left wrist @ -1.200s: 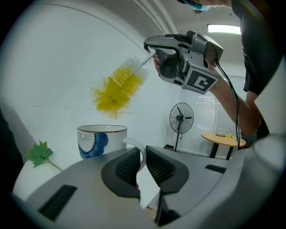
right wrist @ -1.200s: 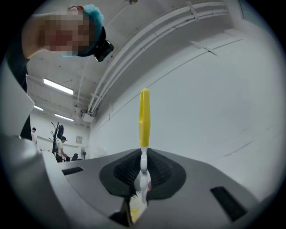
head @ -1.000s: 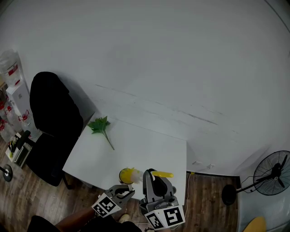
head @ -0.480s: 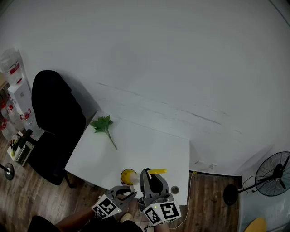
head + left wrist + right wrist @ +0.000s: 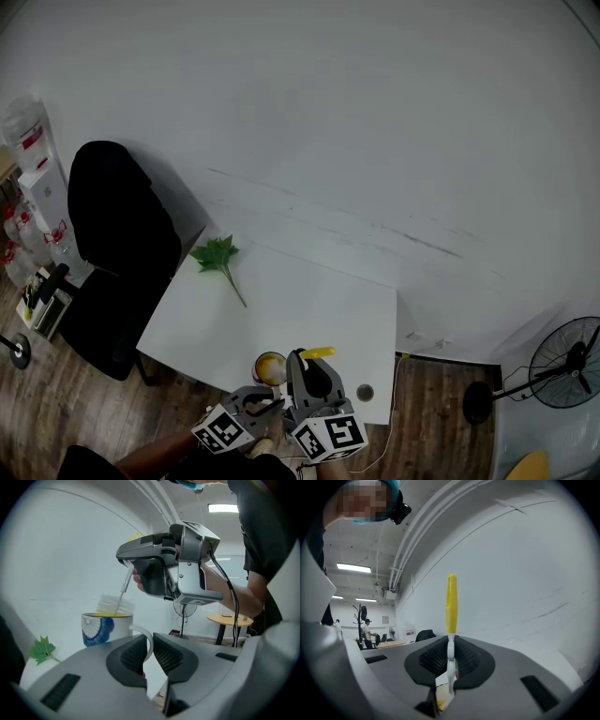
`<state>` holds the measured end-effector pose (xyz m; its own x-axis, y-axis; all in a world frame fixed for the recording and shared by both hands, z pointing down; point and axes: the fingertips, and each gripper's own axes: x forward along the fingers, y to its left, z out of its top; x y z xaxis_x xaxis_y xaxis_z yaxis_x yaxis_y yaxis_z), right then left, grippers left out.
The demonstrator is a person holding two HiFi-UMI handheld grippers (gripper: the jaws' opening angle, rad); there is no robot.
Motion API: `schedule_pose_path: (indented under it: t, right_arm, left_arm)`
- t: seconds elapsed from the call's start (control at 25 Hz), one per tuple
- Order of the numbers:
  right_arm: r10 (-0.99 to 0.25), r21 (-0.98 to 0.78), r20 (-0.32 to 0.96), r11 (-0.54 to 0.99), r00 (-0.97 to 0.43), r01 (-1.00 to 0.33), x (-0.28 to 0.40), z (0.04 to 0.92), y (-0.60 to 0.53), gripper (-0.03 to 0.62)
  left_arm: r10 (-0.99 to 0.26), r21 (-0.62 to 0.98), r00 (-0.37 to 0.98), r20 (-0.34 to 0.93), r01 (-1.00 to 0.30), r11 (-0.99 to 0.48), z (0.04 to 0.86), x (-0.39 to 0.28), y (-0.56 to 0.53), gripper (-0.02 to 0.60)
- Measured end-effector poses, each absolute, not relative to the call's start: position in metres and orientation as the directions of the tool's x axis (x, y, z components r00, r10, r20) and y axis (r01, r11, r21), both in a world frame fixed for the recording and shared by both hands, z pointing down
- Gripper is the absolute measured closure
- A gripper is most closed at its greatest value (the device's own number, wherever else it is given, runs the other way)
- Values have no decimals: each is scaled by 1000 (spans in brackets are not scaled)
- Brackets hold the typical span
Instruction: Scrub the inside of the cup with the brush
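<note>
The left claw [image 5: 149, 645] pinches the white handle of the blue-patterned cup [image 5: 104, 629], which is at the near edge of the white desk [image 5: 309, 305]. The right claw [image 5: 450, 657] is clamped on the yellow-handled brush [image 5: 451, 599], its bristles at the cup's mouth.

Brush [image 5: 113, 605] in cup [image 5: 106, 628] on table [image 5: 302, 311]

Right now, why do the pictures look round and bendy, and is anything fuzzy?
Head view: a wide lens bends the room and darkens the corners. Left gripper view: the brush bristles at the cup rim look smeared. Right gripper view: the brush's yellow handle is sharp, the ceiling pipes curve.
</note>
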<state>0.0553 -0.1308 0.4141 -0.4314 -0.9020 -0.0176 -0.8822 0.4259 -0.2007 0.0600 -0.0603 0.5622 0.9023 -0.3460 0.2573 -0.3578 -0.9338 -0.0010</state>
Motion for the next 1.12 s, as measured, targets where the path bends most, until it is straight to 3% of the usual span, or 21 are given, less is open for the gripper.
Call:
schedule_pose_path:
  t: [0.64,1.12]
  right_arm:
    - [-916,-189,-143,397,-375,-898,76,360,-119,543]
    - [-916,-223,-67,399,-395,-889,69,395,-128,543]
  left_arm:
    - [-331,31,914,236,-348,-937,559,62,-64,526]
    - [-340,16,913,226,-353,-936,553,60,-65,523]
